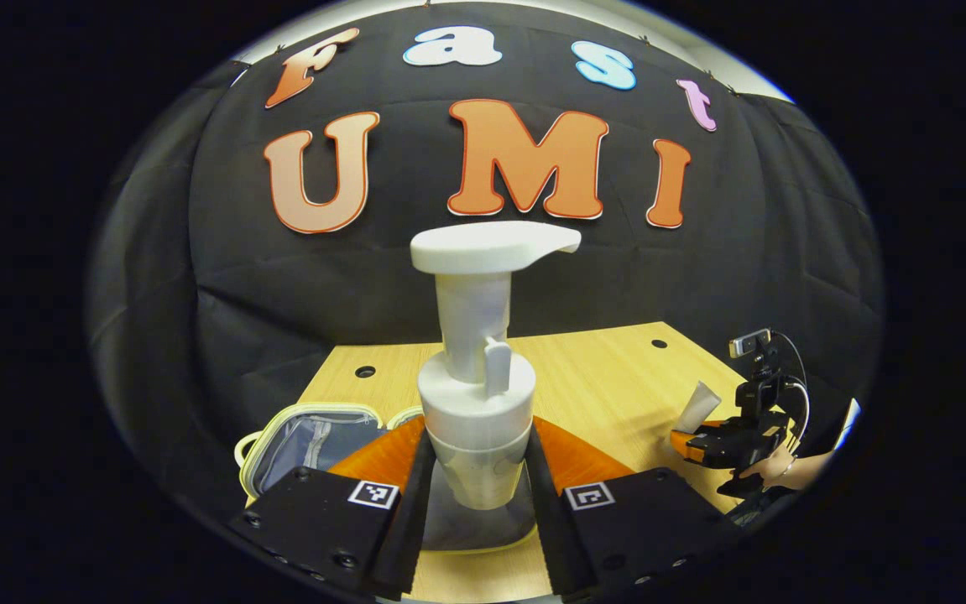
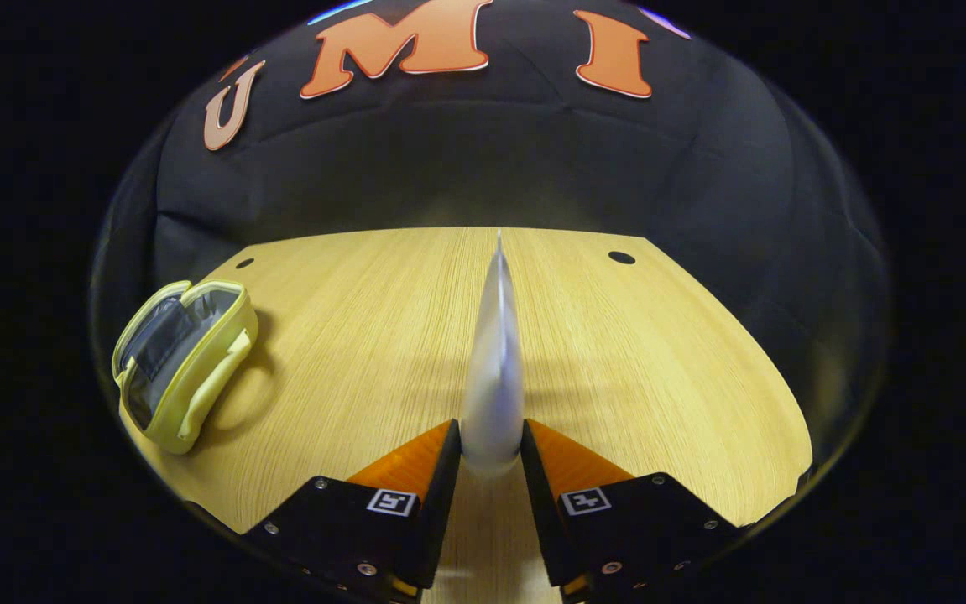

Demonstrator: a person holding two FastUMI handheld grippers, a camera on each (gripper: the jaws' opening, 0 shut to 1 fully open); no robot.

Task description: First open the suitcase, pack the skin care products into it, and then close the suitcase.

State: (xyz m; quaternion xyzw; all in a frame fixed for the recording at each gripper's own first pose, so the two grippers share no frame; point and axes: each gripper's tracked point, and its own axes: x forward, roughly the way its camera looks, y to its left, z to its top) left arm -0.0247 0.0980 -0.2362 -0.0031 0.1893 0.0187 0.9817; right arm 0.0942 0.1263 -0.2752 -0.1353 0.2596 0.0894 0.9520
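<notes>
Left gripper view: my left gripper [image 1: 476, 495], fingers clamped on an upright white pump bottle [image 1: 477, 369]; open yellow suitcase [image 1: 306, 440] just behind them, leftward. Right gripper view: my right gripper [image 2: 491, 470], fingers pinching a white tube [image 2: 493, 361] above the counter [image 2: 659, 377]; suitcase well left.

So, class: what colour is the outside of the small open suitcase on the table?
Pale yellow; the suitcase shows best in the right gripper view.

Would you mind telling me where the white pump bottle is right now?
The pump bottle stands upright, clamped between the left gripper fingers, raised above the open yellow suitcase on the wooden table.
</notes>
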